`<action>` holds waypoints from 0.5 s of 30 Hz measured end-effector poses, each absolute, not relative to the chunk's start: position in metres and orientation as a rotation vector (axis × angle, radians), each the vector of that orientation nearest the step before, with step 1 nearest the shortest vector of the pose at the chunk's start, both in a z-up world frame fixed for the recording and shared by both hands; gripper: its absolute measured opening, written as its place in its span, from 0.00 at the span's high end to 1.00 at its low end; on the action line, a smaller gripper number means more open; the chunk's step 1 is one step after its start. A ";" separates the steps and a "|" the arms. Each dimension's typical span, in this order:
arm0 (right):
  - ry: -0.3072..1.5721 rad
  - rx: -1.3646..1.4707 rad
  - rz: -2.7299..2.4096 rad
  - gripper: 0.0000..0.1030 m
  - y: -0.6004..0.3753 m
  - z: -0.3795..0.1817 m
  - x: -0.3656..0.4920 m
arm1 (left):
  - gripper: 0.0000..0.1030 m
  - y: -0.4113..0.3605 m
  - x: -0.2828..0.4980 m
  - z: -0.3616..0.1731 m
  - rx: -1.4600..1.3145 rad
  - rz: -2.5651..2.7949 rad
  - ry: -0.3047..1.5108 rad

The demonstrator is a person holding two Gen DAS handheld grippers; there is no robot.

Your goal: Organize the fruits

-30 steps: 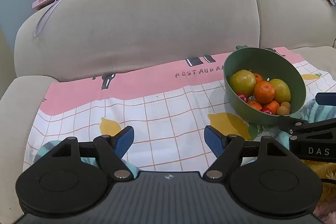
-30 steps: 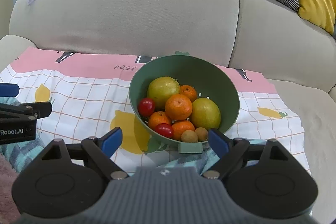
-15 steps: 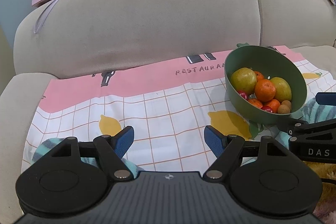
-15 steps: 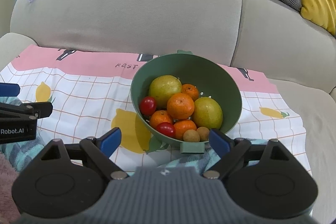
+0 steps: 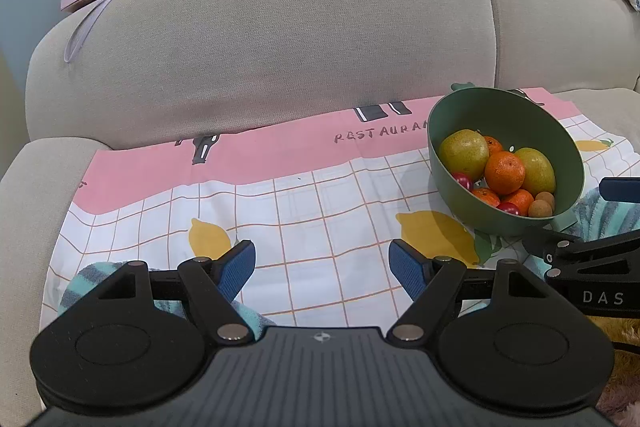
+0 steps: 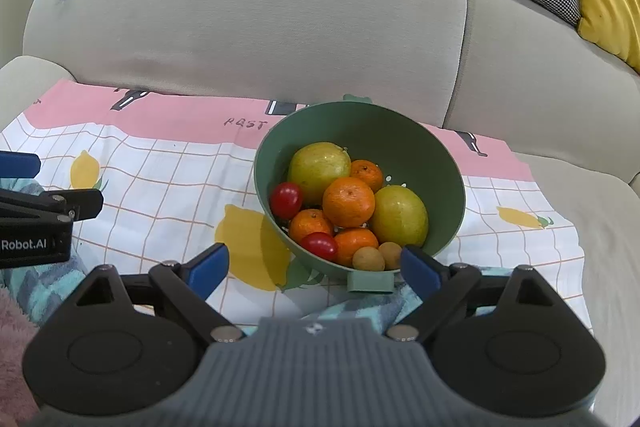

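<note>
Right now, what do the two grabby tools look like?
Both match: the left tool and right tool have black linkage arms with silver rivets, round black discs, a ribbed grey body, and blue textured fingertips. White lettering marks their sides.

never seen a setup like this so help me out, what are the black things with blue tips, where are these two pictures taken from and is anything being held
There is no robot here. A person holds one handheld claw in each hand, and each claw carries a wide-angle camera looking forward along its two blue-tipped fingers. So one picture is from the left claw, the other from the right claw; each also catches the other claw at its edge.

Both look down at a sofa seat covered by a checked cloth with lemon prints and a pink band. On it stands a green bowl holding oranges, two yellow-green fruits, red tomatoes and two small brown fruits. A striped teal towel lies under the near edge of the cloth.

Nothing is held: both claws are open and empty.
</note>
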State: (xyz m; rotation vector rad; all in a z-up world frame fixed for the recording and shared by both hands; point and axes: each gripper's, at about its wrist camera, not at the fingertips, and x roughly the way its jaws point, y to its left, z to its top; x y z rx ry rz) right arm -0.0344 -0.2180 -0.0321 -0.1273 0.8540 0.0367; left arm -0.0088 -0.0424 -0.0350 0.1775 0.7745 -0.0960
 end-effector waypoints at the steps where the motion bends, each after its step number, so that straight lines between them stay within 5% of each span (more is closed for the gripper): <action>1: 0.854 -0.127 0.037 0.13 -0.218 -0.032 -0.034 | 0.13 -0.042 -0.009 -0.035 0.178 -0.096 0.774; 15: 0.852 -0.128 0.040 0.13 -0.219 -0.033 -0.034 | 0.13 -0.042 -0.009 -0.035 0.177 -0.097 0.774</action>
